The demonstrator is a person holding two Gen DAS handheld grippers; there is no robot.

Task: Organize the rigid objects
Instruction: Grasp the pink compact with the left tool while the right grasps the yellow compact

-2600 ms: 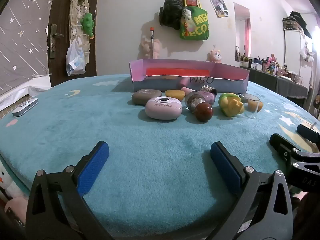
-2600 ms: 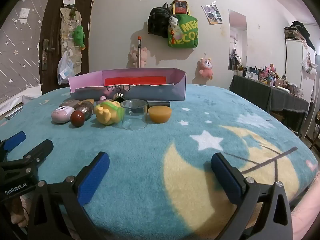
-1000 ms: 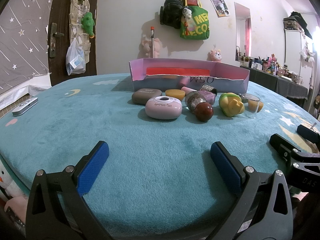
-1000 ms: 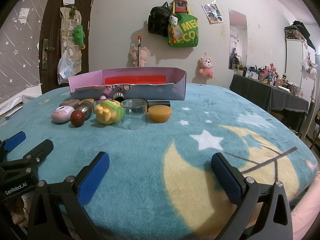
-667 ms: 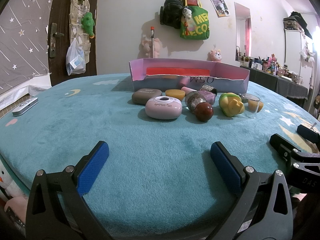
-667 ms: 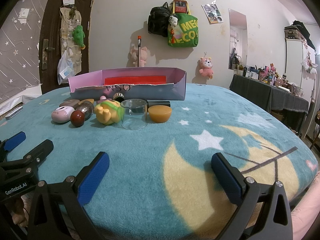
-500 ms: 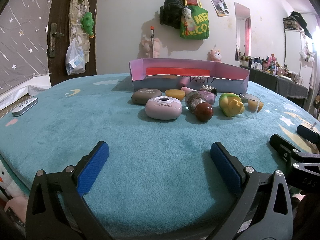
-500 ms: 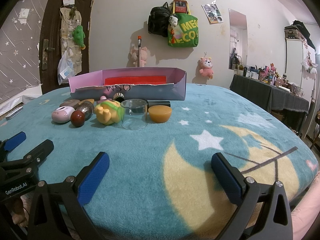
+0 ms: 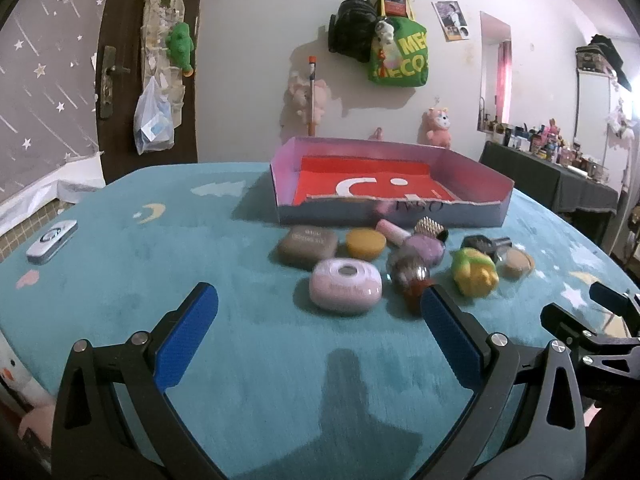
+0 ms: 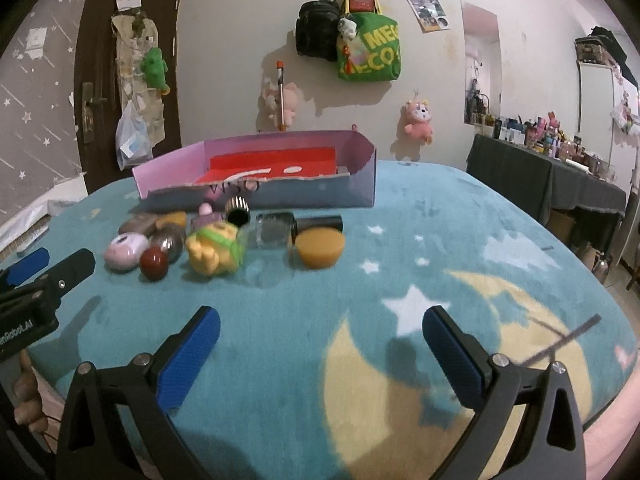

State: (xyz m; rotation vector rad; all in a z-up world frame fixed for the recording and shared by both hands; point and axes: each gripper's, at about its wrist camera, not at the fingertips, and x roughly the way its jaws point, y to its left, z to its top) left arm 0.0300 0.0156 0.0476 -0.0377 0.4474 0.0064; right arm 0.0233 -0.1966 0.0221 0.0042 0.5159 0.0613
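Rigid objects, the pink case (image 9: 346,286) nearest, are now looked down on just ahead of the spread, empty fingers (image 9: 186,334) of the left gripper (image 9: 316,330), which has been raised and advanced; the right gripper (image 10: 320,354) is likewise lifted, released. Beyond them the box (image 9: 392,214) is seen empty, so sorting is judged about to begin.

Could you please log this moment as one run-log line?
left gripper: open | right gripper: open | pink cardboard box: empty | small rigid objects: on teal blanket

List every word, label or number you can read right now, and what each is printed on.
"MEG / ECO", cut off: green bag on the wall.
"WSO", handwritten, upside down: front wall of the pink box.
"...Robot.AI", start cut off: left tongs.
Lettering on the brown case and pink case: too blurred.
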